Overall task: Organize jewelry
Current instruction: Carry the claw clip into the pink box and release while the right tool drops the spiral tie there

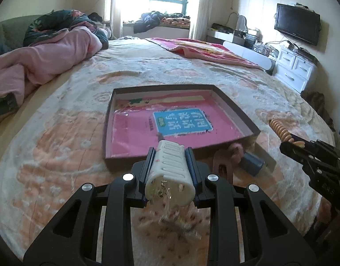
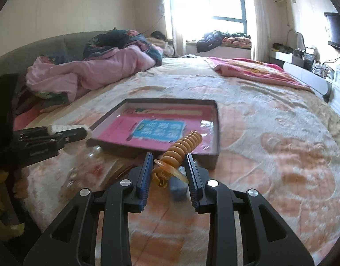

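My left gripper (image 1: 170, 161) is shut on a white ribbed hair clip (image 1: 170, 173) and holds it just before the near edge of a dark shallow box (image 1: 234, 108) with a pink lining. My right gripper (image 2: 169, 173) is shut on an orange ridged hair clip (image 2: 181, 153), held above the bed near the box's (image 2: 217, 133) near right corner. The right gripper with the orange clip (image 1: 280, 130) shows at the right in the left wrist view. The left gripper with the white clip (image 2: 63, 128) shows at the left in the right wrist view.
A pink clip (image 1: 227, 161) and a small blue object (image 1: 252, 161) lie on the patterned bedspread (image 1: 59, 144) by the box's near right corner. A pink quilt (image 1: 48, 59) is piled at the far left. A pink towel (image 1: 210, 48) lies far right.
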